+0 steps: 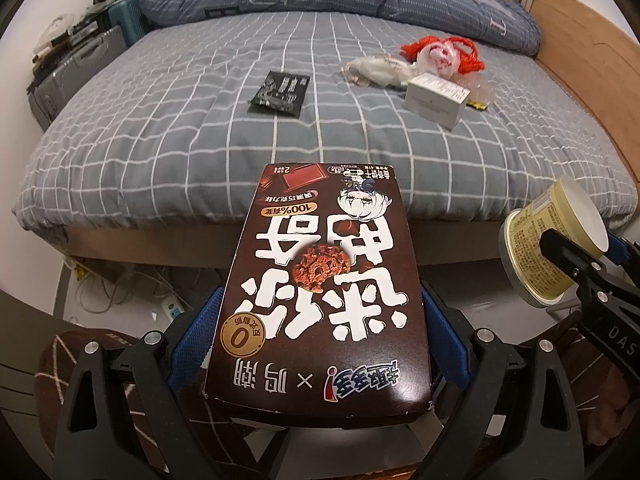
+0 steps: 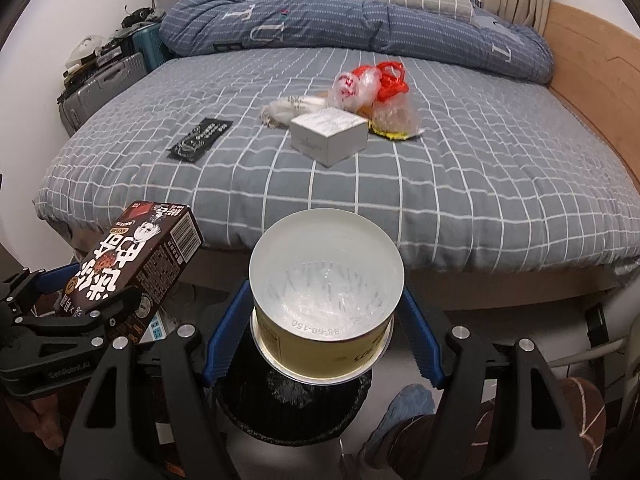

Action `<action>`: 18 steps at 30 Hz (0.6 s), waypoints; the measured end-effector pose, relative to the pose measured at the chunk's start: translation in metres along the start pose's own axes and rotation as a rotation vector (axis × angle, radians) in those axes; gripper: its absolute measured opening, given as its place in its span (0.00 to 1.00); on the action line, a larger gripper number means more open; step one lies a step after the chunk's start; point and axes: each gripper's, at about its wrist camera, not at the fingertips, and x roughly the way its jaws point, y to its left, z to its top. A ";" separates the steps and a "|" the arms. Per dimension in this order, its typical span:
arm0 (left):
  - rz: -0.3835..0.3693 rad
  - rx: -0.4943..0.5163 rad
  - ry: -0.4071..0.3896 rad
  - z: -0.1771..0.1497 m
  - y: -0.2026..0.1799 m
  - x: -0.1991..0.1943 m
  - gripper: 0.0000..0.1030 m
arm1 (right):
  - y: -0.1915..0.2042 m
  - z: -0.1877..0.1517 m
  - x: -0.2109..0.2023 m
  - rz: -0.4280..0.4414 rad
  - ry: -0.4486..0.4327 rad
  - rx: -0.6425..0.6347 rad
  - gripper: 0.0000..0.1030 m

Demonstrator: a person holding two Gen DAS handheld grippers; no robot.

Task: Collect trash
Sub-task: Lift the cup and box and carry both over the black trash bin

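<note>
Brown snack box [image 1: 320, 280] clamped in left gripper [image 1: 320, 316]. Yellow cup [image 2: 326, 292] pinched in right gripper [image 2: 324, 312], above black bin [image 2: 292, 408]. On bed [image 2: 480, 184], 12 o'clock: white box [image 2: 328, 138], black sachet [image 2: 200, 140], plastic bags [image 2: 372, 88].

Black grippers [image 1: 320, 320], blue-padded jaws

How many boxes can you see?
2. The brown cookie box is held in the left gripper, near the bed's foot. The white box lies on the bed beside plastic bags.
</note>
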 end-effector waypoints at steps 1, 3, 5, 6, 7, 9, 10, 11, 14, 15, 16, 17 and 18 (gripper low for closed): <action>0.003 -0.001 0.005 -0.002 0.001 0.003 0.88 | 0.000 -0.002 0.002 0.001 0.008 0.002 0.67; 0.008 -0.005 0.014 -0.004 0.003 0.008 0.88 | -0.001 -0.006 0.008 0.001 0.027 0.005 0.67; 0.009 -0.009 0.027 -0.007 0.005 0.014 0.88 | 0.000 -0.011 0.016 0.002 0.046 0.007 0.67; 0.010 -0.011 0.035 -0.008 0.007 0.019 0.88 | 0.000 -0.014 0.020 0.002 0.055 0.009 0.67; 0.013 -0.012 0.041 -0.009 0.007 0.022 0.88 | -0.001 -0.016 0.024 0.002 0.065 0.010 0.67; 0.016 -0.020 0.062 -0.012 0.011 0.032 0.88 | 0.000 -0.020 0.032 0.002 0.083 0.012 0.67; 0.014 -0.026 0.072 -0.013 0.013 0.035 0.88 | 0.000 -0.022 0.036 0.003 0.092 0.012 0.67; 0.010 -0.033 0.080 -0.014 0.014 0.039 0.88 | 0.000 -0.024 0.042 0.002 0.105 0.011 0.67; 0.008 -0.041 0.100 -0.016 0.017 0.052 0.88 | -0.002 -0.029 0.058 0.006 0.140 0.020 0.67; 0.007 -0.042 0.111 -0.016 0.018 0.058 0.88 | -0.002 -0.030 0.063 0.005 0.149 0.022 0.67; 0.004 -0.044 0.119 -0.017 0.018 0.062 0.88 | -0.002 -0.031 0.068 0.005 0.159 0.024 0.67; 0.001 -0.046 0.127 -0.017 0.018 0.066 0.88 | -0.003 -0.033 0.075 0.006 0.174 0.029 0.67; -0.001 -0.045 0.133 -0.016 0.018 0.070 0.88 | -0.004 -0.034 0.080 0.009 0.183 0.034 0.67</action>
